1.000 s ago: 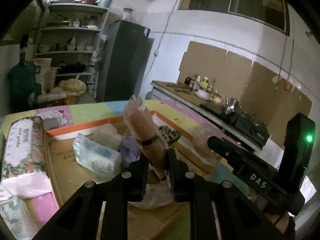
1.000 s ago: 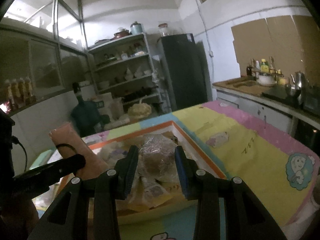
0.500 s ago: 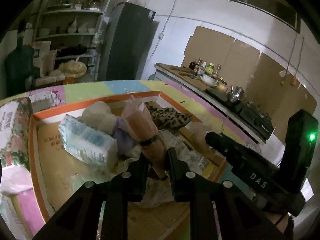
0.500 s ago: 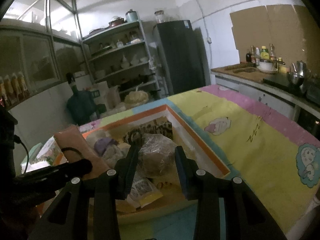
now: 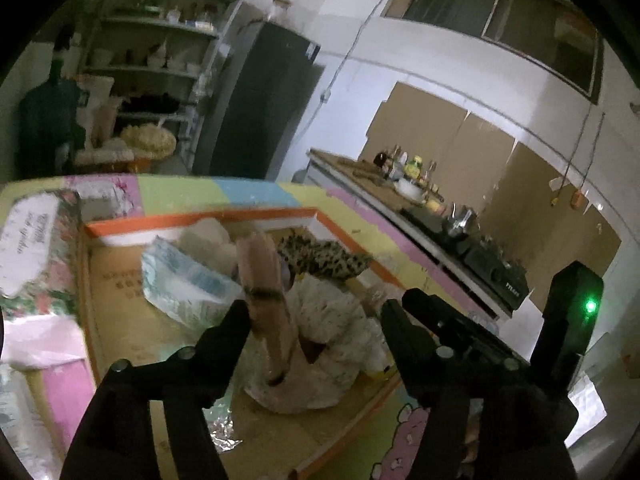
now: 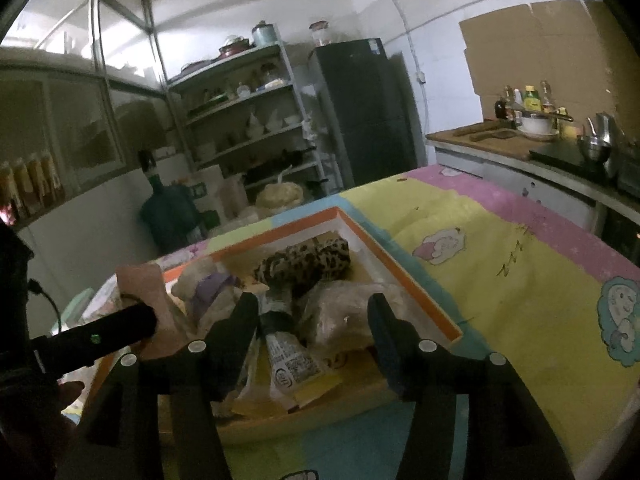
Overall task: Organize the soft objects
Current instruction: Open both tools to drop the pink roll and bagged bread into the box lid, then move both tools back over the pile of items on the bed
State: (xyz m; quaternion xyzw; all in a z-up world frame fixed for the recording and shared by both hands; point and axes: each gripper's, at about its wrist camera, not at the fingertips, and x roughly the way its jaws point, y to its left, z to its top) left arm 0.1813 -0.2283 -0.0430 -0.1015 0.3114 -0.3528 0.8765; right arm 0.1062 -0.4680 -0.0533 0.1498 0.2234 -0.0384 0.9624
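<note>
The pink roll [image 5: 266,304] with a dark band round it stands nearly upright in the orange-edged cardboard box [image 5: 200,218], near the box's front edge, leaning on a pale fluffy bundle [image 5: 328,344]; the box lies on a table under a pastel cartoon cloth [image 6: 500,264]. Readable writing is scarce: "TYLON"-like lettering on the black stove [image 5: 496,276] is blurred, the print on the floral tissue pack [image 5: 32,240] beyond the box's left edge is illegible, and a label with a barcode on a packet [image 6: 292,364] is too small to read. The left gripper [image 5: 316,320] has just been opening; its fingers stand wide, the left one just beside the roll, whether touching I cannot tell. The right gripper [image 6: 312,320] has also just been opening, its fingers apart around a clear-wrapped bundle [image 6: 344,316] without pressing it.
</note>
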